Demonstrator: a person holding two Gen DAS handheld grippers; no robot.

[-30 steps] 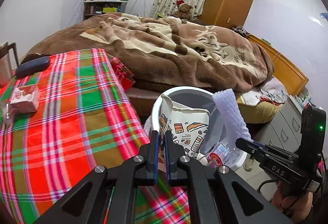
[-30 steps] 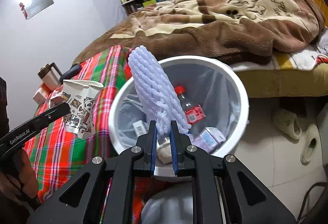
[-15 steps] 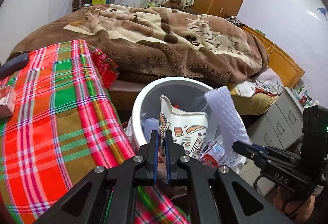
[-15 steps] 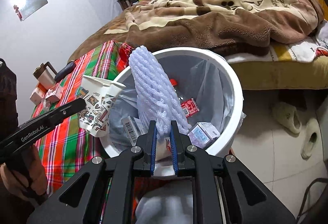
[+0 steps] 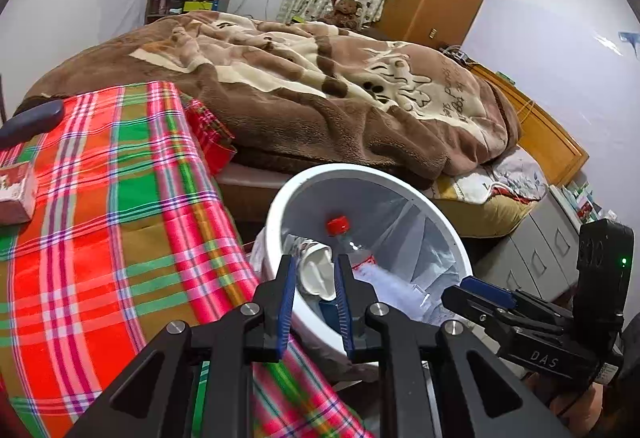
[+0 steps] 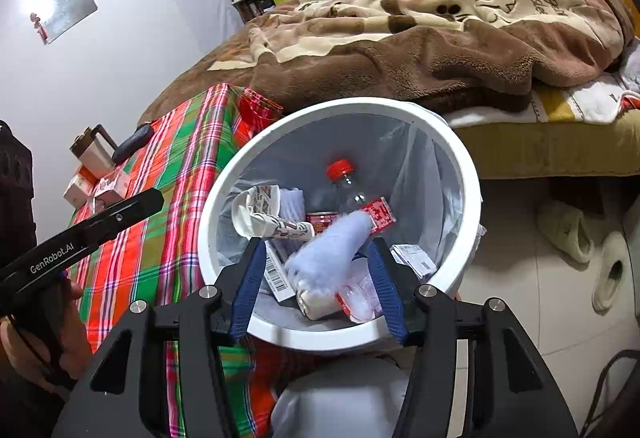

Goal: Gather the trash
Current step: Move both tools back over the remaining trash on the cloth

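Over the white bin (image 6: 472,193) I have my right gripper (image 6: 316,278) and left gripper (image 5: 312,290) opening, nothing pinched; foam sleeve (image 6: 332,246) and paper cup (image 6: 260,217) lie inside. I'd keep both 2 above the rim, then lift clear.

The surface wears a plaid cloth (image 5: 120,222) of red, green, tan and pink stripes. The bin (image 6: 468,173) is white with a clear liner; inside lie a red-capped bottle (image 6: 340,173), a pale lilac foam net (image 6: 336,246) and a white cup (image 6: 260,213) with printed doodles. Both tongs, left (image 5: 314,302) and right (image 6: 316,278), are black with blue pads. The blanket (image 5: 320,85) is brown and cream.
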